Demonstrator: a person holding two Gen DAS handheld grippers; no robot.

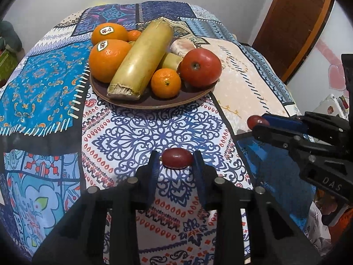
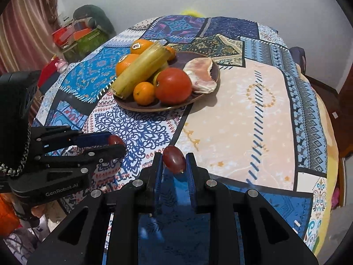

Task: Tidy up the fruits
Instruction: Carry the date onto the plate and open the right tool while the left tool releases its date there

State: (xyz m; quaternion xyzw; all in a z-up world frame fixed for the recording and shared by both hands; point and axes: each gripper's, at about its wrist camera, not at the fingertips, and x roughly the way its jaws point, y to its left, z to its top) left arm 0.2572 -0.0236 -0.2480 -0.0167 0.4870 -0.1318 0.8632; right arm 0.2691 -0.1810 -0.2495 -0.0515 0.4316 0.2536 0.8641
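Both wrist views look steeply down, sharing the fruit plate (image 1: 154,105).

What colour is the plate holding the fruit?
Dark brown plate, best seen in the right wrist view.

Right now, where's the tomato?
The tomato sits on the plate's near right edge in the left wrist view, beside the small mandarin and in front of the peeled pomelo piece.

Small orange (image 1: 134,35) mostly hidden behind sugarcane (image 1: 141,60), green fruit (image 1: 169,61) half covered, bench (image 1: 154,231) cut off below, labels unreadable
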